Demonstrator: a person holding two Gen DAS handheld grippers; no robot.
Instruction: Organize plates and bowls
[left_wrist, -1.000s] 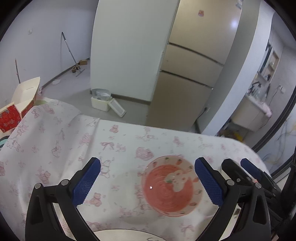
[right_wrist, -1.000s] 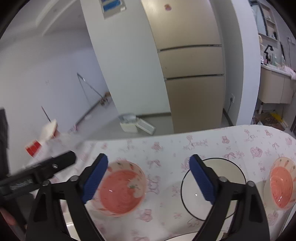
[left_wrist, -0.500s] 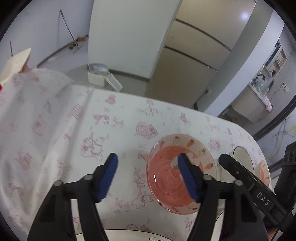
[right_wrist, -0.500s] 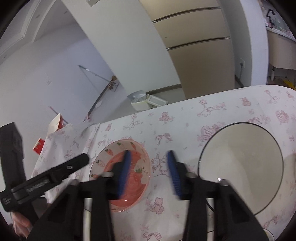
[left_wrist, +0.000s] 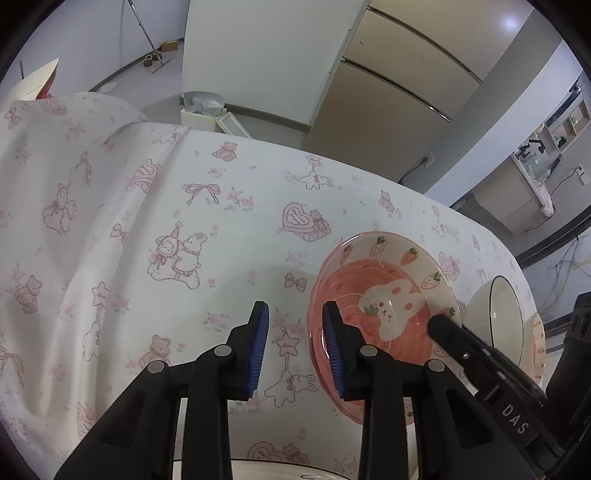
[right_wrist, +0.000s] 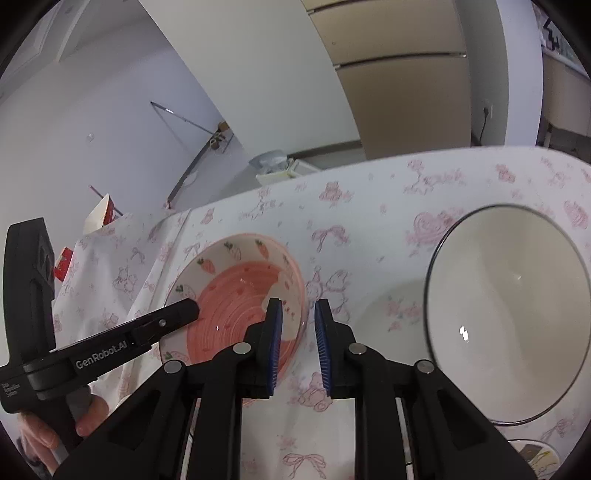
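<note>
We have both tongs down at the pink bowl (left_wrist: 384, 314), one on each side of it, and both sets of jaws are closing. Our left gripper (left_wrist: 295, 343) straddles the bowl's near-left rim: the inner pad sits inside the bowl, the outer pad stands over the tablecloth (left_wrist: 184, 206) just outside, and a gap between pad and rim shows, so nothing is clamped yet. Our right gripper (right_wrist: 298, 339) does the same on the opposite edge, one pad over the pink inner wall and the other just outside it; its jaws are narrow, but we cannot tell whether the pads press the wall already. To do this well, we judge that we should settle each rim deep between the pads before squeezing, so the blue faces bear flat on the wall rather than pinching the lip alone. We should close both sides evenly and lift level, since a glazed bowl may slip or tip if one side bites first. The white bowl with the dark rim (right_wrist: 509, 336) stands to the right of our right gripper, apart from the pink one, and looks a likely partner for stacking.
</note>
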